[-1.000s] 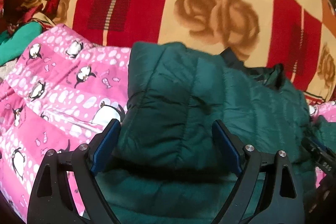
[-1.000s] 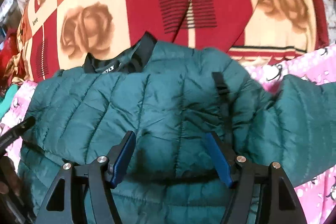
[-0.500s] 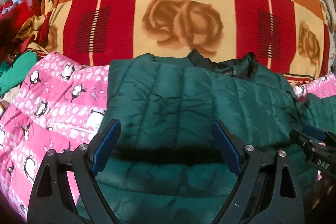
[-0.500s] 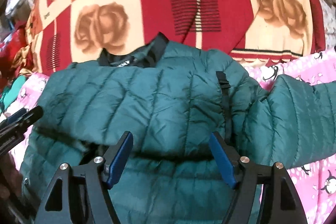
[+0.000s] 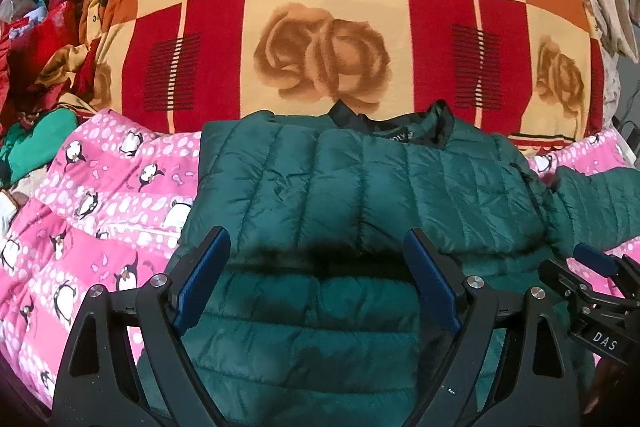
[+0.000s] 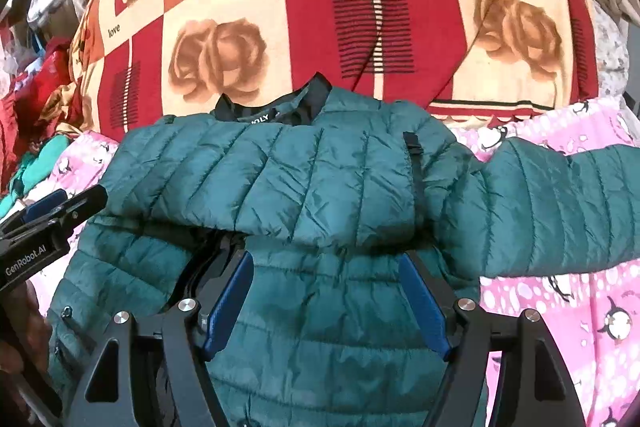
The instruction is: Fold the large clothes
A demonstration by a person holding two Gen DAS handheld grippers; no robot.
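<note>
Left wrist view: we record our left gripper point(image 5: 316, 283) with fingers spread wide and empty above the green puffer jacket point(image 5: 360, 187), which lies on the pink penguin quilt point(image 5: 100, 195) on the bed.

Right wrist view: our right gripper point(image 6: 326, 301) has fingers parted and empty over the jacket's hem; one sleeve point(image 6: 560, 203) reaches toward the quilt's right edge.

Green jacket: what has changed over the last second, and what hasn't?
Both tools, left and right, have drawn back from the green jacket, so more of it and the rose blanket shows. Neither holds anything; the right one's jaws stand slightly wider. The jacket stays folded, one sleeve out on the pink penguin quilt.
</note>
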